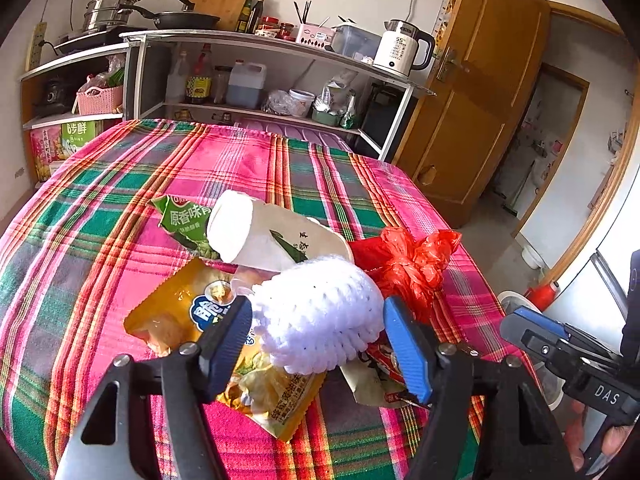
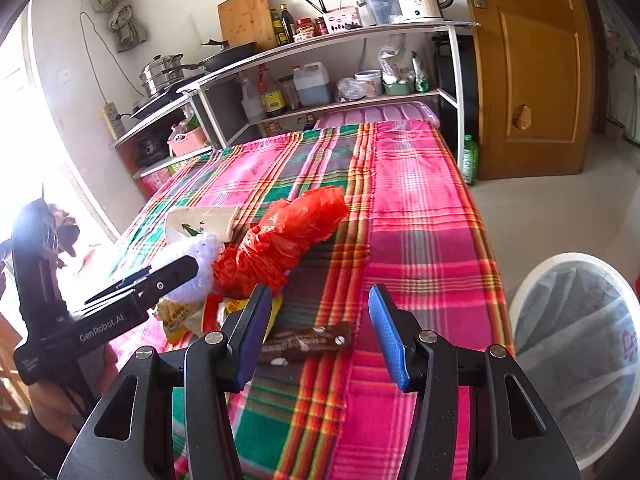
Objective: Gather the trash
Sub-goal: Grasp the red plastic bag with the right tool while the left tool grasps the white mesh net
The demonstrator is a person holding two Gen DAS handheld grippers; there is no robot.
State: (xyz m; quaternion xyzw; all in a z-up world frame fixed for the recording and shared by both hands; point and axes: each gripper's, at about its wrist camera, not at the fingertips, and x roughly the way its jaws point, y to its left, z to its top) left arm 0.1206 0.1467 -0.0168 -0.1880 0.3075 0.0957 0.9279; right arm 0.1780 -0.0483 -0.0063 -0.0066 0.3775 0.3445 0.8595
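A pile of trash lies on the plaid-covered table (image 1: 100,200). My left gripper (image 1: 320,340) is open, its blue pads either side of a white foam fruit net (image 1: 320,312). Around it lie a yellow snack bag (image 1: 188,312), a green snack bag (image 1: 188,220), a paper cup (image 1: 260,236), a crumpled red plastic bag (image 1: 408,264) and a red-and-white wrapper (image 1: 380,364). My right gripper (image 2: 316,332) is open above a brown wrapper (image 2: 308,340). The foam net (image 2: 188,268) and the red bag (image 2: 280,240) also show in the right wrist view.
A white bin with a clear liner (image 2: 576,352) stands on the floor right of the table. Kitchen shelves (image 1: 260,64) with pots, bottles and a kettle (image 1: 404,48) stand behind the table. A wooden door (image 1: 480,92) is at the back right.
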